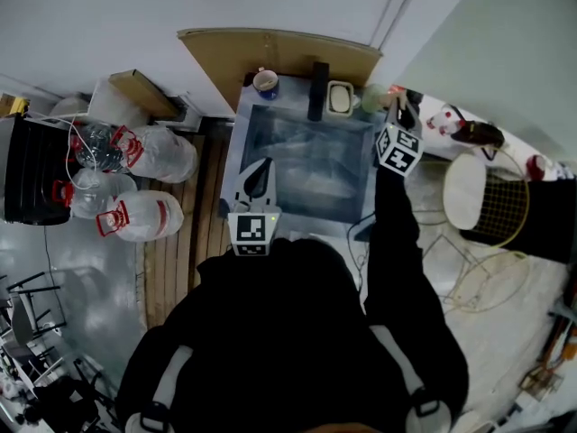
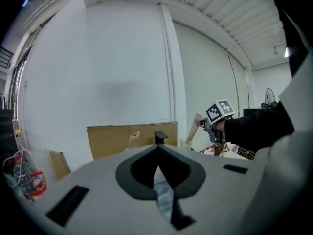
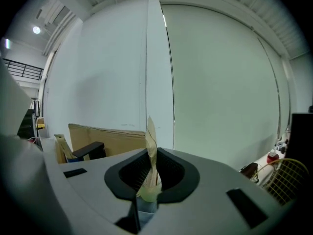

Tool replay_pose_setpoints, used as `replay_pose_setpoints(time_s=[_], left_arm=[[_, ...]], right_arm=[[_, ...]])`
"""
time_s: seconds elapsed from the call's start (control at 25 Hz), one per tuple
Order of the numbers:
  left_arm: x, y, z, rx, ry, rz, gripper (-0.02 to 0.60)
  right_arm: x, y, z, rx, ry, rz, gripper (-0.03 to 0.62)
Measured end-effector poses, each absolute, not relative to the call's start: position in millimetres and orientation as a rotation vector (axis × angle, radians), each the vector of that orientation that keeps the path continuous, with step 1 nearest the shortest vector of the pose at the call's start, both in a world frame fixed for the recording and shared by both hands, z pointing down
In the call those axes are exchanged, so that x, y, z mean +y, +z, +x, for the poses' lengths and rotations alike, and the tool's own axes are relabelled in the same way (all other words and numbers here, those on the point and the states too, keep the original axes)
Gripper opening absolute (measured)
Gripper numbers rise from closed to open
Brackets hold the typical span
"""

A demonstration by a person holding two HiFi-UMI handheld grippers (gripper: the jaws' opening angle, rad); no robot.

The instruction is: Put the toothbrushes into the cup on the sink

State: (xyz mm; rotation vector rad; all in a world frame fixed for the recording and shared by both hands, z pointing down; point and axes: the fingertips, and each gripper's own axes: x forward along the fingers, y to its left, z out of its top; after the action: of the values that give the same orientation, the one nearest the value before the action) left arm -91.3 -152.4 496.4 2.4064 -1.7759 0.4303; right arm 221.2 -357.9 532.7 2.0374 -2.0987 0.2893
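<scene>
Now, your right tongs (image 3: 146,199) are clamped on the slim pale-beige toothbrush (image 3: 152,160) near its lower end, so it may pivot or slip out on the way. The blue, white-lined cup (image 1: 266,83) stands well to their left. Your left tongs (image 2: 157,172) are closed, empty.

Glossy metal sink (image 1: 302,147), matt brown cardboard sheet (image 1: 270,52), clear plastic jugs (image 1: 167,156), rough wooden slats (image 1: 194,242).
</scene>
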Motion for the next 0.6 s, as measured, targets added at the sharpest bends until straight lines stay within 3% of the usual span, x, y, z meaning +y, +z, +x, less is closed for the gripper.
replay_pose_setpoints(time_s=[0.28,0.6], left_arm=[[-149.9,497.7,-83.7,-1.752,0.424,2.414,0.002],[-142.1,495.2,-75.7,-1.723,0.405,2.445,0.002]], right_arm=[[-359.9,549.6,215.1,-2.103,0.337,1.986,0.034],[-340.3,517.2,210.1,-2.179,0.278,1.993,0.077]])
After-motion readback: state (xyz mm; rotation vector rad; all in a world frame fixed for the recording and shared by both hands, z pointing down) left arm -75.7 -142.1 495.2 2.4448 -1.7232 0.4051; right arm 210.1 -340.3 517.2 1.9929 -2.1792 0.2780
